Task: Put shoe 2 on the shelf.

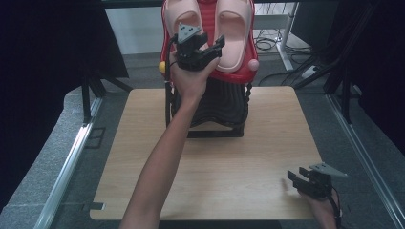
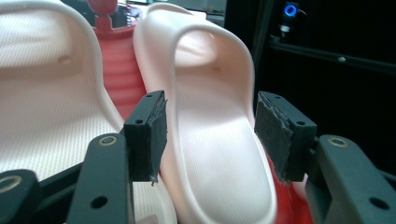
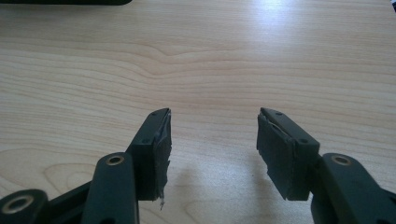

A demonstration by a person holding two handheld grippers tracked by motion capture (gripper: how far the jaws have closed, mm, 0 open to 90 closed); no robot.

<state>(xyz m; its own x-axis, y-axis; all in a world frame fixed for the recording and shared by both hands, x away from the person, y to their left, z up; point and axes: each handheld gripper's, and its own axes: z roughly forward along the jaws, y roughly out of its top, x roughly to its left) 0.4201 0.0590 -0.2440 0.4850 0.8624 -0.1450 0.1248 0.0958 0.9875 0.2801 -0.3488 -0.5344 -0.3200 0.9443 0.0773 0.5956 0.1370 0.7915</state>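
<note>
Two pale pink slippers lie side by side on a red tilted holder (image 1: pixel 239 75) that sits on a black stand (image 1: pixel 219 107) at the table's far edge. My left gripper (image 1: pixel 213 42) is raised in front of the right slipper (image 1: pixel 234 33) and is open. In the left gripper view its jaws (image 2: pixel 210 112) frame that right slipper (image 2: pixel 215 140) without touching it, with the left slipper (image 2: pixel 46 107) beside it. My right gripper (image 1: pixel 296 174) hovers open over the table's near right corner, and nothing but bare wood is between its jaws (image 3: pixel 212 126).
The light wooden table (image 1: pixel 215 167) stretches between the stand and the near edge. Metal rails (image 1: pixel 71 157) run along both sides of the table. Cables (image 1: pixel 267 44) and a white frame leg (image 1: pixel 285 47) lie on the floor behind. Dark curtains hang left and right.
</note>
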